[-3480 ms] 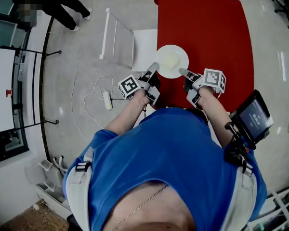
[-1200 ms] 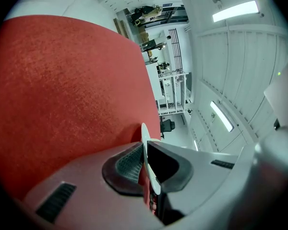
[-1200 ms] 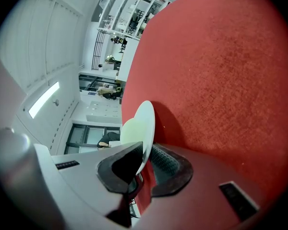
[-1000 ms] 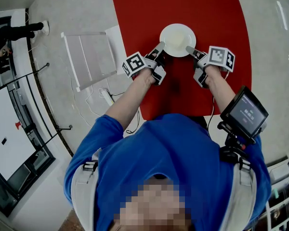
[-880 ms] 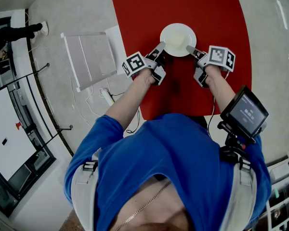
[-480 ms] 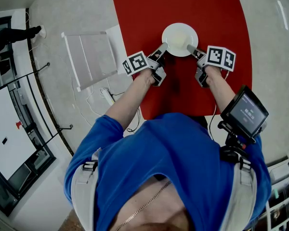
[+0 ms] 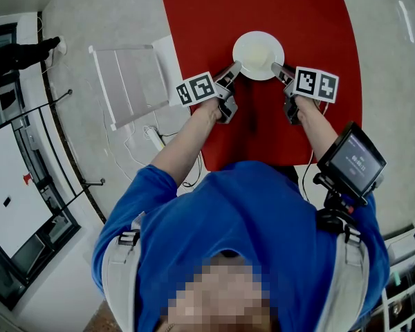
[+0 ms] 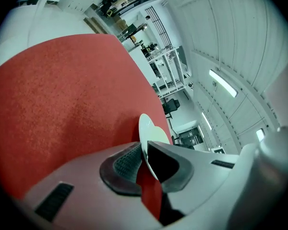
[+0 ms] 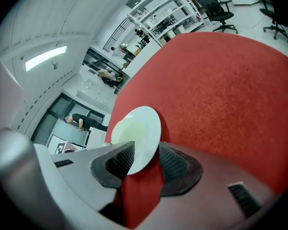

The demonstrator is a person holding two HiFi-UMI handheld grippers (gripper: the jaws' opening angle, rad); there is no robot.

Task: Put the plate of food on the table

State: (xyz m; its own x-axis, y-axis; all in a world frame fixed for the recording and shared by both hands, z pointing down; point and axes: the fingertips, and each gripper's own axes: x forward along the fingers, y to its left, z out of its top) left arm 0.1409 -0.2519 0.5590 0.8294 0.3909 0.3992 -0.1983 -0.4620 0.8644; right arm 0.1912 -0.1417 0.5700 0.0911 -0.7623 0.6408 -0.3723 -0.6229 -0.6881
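Observation:
A white plate (image 7: 258, 55) with pale food in it lies on the red table (image 7: 318, 33). My left gripper (image 7: 233, 70) holds its near-left rim. In the left gripper view the plate (image 8: 149, 131) stands edge-on, and the left gripper (image 8: 144, 158) has both pads pressed on that rim. My right gripper (image 7: 277, 68) is at the plate's near-right rim. Its jaws are opening: in the right gripper view the plate (image 9: 139, 128) still reaches between the jaws of the right gripper (image 9: 143, 161), with a gap beside the right pad.
A white slatted chair (image 7: 124, 81) stands left of the table, with a power strip (image 7: 152, 138) and cable on the floor below it. A screen device (image 7: 353, 161) is strapped to the right forearm. A person (image 7: 17, 55) stands far left. Shelving (image 9: 158, 18) and office chairs stand beyond the table.
Since the oldest frame the plate has travelled from the table's edge to further in over the red top. Within the last second the right jaws have spread apart off the rim.

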